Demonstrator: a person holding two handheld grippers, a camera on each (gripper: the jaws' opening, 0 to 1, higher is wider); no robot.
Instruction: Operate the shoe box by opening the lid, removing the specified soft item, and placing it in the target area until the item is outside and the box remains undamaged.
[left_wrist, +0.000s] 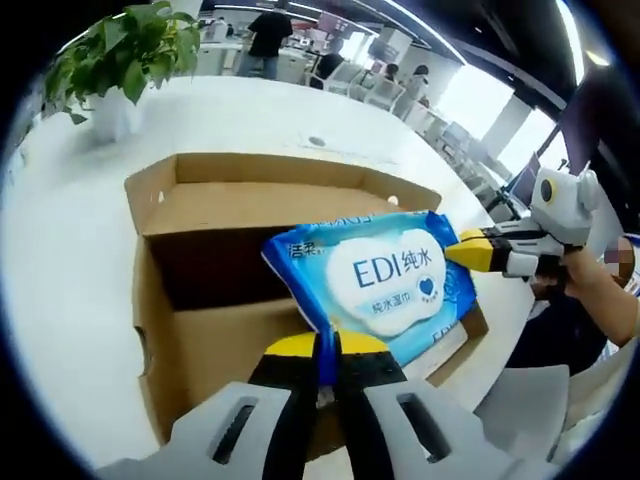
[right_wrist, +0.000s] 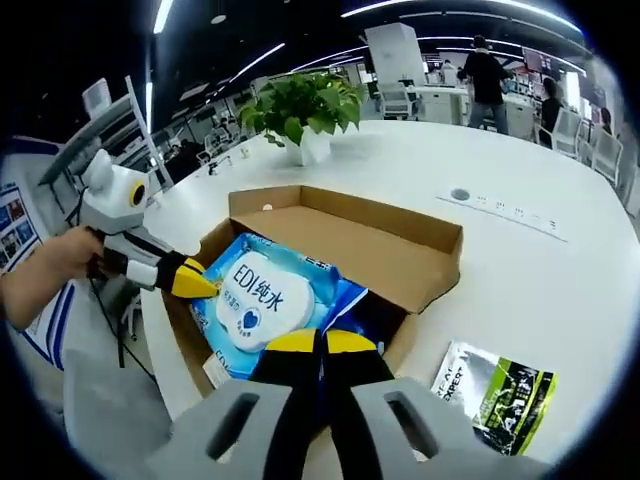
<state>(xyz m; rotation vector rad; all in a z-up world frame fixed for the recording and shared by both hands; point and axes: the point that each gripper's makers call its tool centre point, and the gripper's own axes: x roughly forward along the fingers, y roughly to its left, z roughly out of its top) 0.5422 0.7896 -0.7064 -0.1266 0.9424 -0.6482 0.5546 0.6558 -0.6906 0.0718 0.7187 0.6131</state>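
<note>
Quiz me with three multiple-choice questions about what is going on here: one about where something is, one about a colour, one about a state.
1. Where does the potted plant stand?
A. on the white table behind the box
B. inside the box
C. on a chair

2. What colour is the wipes pack?
A. red
B. blue with a white label
C. green

3. How is the cardboard box?
A. taped shut
B. crushed flat
C. open, lid back

Answers: 1 A, it stands on the table beyond the box. 2 B, both views show blue with a white oval. 3 C, the flap stands back while the left hand-held gripper and the right hand-held gripper pinch the pack.
</note>
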